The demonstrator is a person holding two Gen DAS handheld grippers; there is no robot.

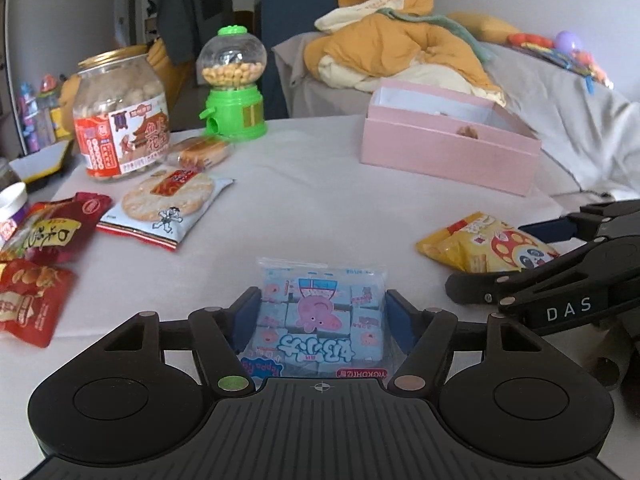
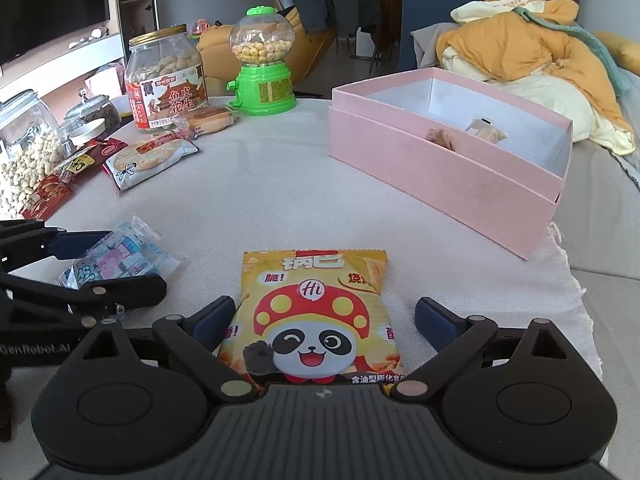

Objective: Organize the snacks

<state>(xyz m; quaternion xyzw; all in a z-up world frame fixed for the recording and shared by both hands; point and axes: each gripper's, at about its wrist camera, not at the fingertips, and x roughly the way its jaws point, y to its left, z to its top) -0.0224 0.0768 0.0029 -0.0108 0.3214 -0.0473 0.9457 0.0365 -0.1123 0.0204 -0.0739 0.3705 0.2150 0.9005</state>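
Note:
A blue Peppa Pig candy pack (image 1: 320, 312) lies on the table between the fingers of my left gripper (image 1: 320, 312), whose pads touch both of its sides. It also shows in the right wrist view (image 2: 120, 260). A yellow panda snack bag (image 2: 312, 320) lies flat between the wide-open fingers of my right gripper (image 2: 324, 320); the right pad stands clear of it. In the left wrist view the bag (image 1: 480, 244) lies beside my right gripper (image 1: 496, 260). An open pink box (image 2: 448, 152) stands at the right rear with two small snacks inside.
At the left lie a rice cracker pack (image 1: 168, 204), red snack bags (image 1: 36, 264), a wrapped cake (image 1: 200, 152), a peanut jar (image 1: 120, 116) and a green candy dispenser (image 1: 234, 84). Glass jars (image 2: 24, 148) stand at the far left. A sofa with an orange blanket (image 2: 528, 48) is behind the table.

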